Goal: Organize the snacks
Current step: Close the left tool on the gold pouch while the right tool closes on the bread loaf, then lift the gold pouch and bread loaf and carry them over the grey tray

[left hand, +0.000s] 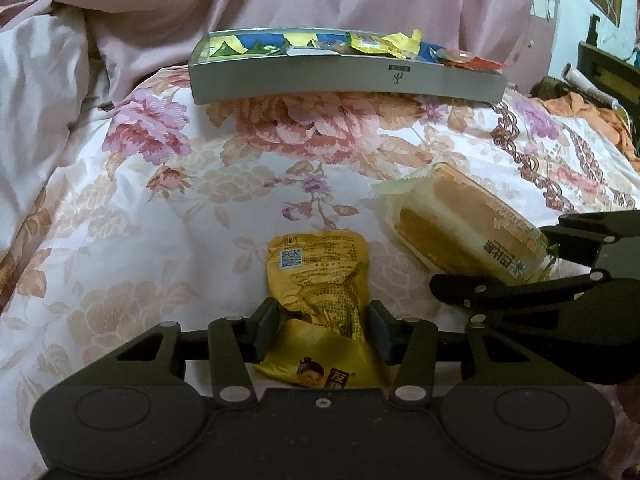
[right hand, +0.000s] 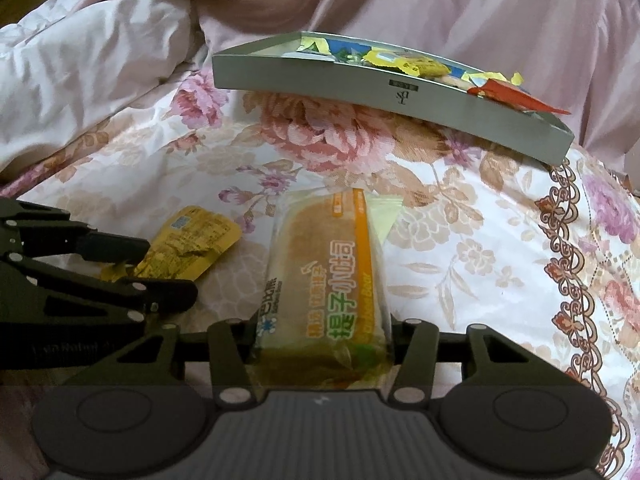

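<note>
Flat grey rectangular cardboard box (left hand: 344,76), small logo on its front wall, lies on floral quilted bed (left hand: 160,208), holding wrappers. Near side of box: left gripper (left hand: 320,332) clamps crumpled yellow foil snack pouch (left hand: 320,276) bearing QR code; right gripper (right hand: 320,340) clamps clear-wrapped oblong bread cake (right hand: 324,264), green characters "提子小吐司".

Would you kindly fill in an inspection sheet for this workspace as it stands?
Surface: floral quilt, rumpled.
Job's things: yellow pouch and wrapped bread on the quilt; grey tray beyond, holding small wrapped snacks.
Clutter: nothing seen.
Grippers: left gripper astride the pouch, right gripper astride the bread; firm grip cannot be told.
Cables: nothing seen.
Surroundings: pink bedding behind; orange cloth far right.
</note>
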Available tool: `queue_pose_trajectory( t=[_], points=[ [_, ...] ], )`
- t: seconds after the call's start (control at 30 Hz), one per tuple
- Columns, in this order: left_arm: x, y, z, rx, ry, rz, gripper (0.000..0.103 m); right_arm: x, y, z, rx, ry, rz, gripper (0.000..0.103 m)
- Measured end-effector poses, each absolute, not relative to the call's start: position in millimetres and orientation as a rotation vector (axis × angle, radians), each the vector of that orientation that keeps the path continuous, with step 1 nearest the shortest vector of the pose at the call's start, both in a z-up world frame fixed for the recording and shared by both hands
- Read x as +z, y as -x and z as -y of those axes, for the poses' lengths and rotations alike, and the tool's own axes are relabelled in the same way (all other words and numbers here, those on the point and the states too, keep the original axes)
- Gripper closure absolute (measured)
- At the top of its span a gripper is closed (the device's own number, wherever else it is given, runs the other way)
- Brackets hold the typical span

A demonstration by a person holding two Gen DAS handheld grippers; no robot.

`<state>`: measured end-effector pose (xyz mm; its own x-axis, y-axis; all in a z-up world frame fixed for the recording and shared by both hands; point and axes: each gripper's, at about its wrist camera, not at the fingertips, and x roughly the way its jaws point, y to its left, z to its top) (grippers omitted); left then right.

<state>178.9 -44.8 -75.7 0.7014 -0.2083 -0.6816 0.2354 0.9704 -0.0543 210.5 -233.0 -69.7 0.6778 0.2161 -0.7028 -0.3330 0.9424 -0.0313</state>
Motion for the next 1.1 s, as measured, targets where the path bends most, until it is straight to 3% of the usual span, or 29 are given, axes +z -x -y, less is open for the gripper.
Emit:
queue_pose_trajectory(
  t=[0.7,1.1],
  points=[
    [-64.4,-173.2,31.9,-0.185,0.047,-0.624,0.053,-64.1,-194.0,213.4,0.282,0.415,-0.557,0.049],
    [-27.2,-181.4,23.1,-0.141,0.117,-0.506,0.053,-37.8,-196.0,227.4,0.231,0.313,-0.379,0.049]
  ],
)
